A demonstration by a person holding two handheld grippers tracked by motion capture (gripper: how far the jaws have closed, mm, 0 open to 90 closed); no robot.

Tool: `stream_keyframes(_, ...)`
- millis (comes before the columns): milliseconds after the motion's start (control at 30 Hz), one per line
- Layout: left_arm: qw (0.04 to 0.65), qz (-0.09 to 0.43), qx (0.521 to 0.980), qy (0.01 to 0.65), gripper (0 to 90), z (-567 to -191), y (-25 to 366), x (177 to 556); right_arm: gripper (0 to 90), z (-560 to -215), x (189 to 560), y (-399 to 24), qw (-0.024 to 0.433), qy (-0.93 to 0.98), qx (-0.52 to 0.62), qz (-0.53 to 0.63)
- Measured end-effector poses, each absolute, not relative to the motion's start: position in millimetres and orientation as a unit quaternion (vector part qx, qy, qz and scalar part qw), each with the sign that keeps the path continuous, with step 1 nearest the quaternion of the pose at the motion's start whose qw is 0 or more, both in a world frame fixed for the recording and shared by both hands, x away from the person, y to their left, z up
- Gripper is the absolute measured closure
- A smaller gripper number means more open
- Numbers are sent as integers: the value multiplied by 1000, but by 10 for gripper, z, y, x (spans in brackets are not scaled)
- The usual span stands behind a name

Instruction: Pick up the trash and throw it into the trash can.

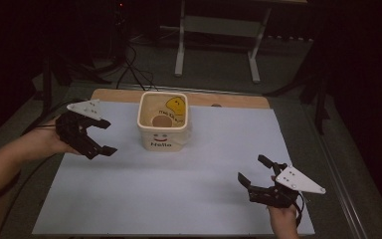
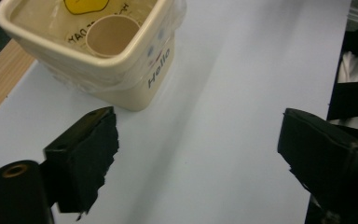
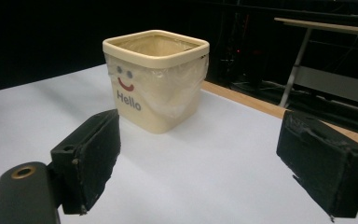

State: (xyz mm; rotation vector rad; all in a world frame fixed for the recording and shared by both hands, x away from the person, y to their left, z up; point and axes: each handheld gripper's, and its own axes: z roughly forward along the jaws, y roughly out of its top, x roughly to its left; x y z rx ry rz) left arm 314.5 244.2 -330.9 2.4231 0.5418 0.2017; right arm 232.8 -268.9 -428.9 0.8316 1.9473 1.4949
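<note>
A cream square bin [image 1: 162, 124] with a smiley face and the word Hello stands upright at the back middle of the white table sheet [image 1: 179, 189]. It is lined with clear plastic and holds a brown paper cup [image 1: 161, 121] and a yellow wrapper [image 1: 175, 105]. My left gripper [image 1: 105, 136] hovers just left of the bin, open, with nothing between its jaws. In the left gripper view the bin [image 2: 121, 70] lies ahead at upper left with the cup [image 2: 112, 35] inside. My right gripper [image 1: 254, 169] rests open near the front right. Its view shows the bin [image 3: 156, 79] farther off.
A bare wooden strip [image 1: 229, 99] of the table edges the sheet at the back. Beyond it stand a white metal table frame [image 1: 216, 30] and dark cables [image 1: 134, 69] on the floor. Dark surroundings close in on both sides.
</note>
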Motion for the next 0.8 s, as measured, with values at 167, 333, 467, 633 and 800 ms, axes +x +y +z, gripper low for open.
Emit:
stream_keyframes(167, 328, 68, 916, 221, 88, -3459, 2493, 3112, 135, -4289, 2329, -2692, 272, 723, 309, 555)
stream_keyframes(333, 334, 52, 912, 232, 33, -3647, 2532, 3091, 135, -4288, 2327, -2688, 272, 723, 309, 555)
stream_keyframes(467, 348, 45, 903, 247, 32, -3810, 2554, 3055, 135, -4288, 2328, -2694, 272, 723, 310, 555)
stream_keyframes(633, 360, 40, 896, 257, 31, -3999, 2523, 2973, 135, -4293, 2330, -2690, 270, 723, 311, 555)
stream_keyframes(800, 375, 37, 885, 275, 31, -4134, 2497, 2891, 135, -4295, 2331, -2686, 270, 723, 311, 554)
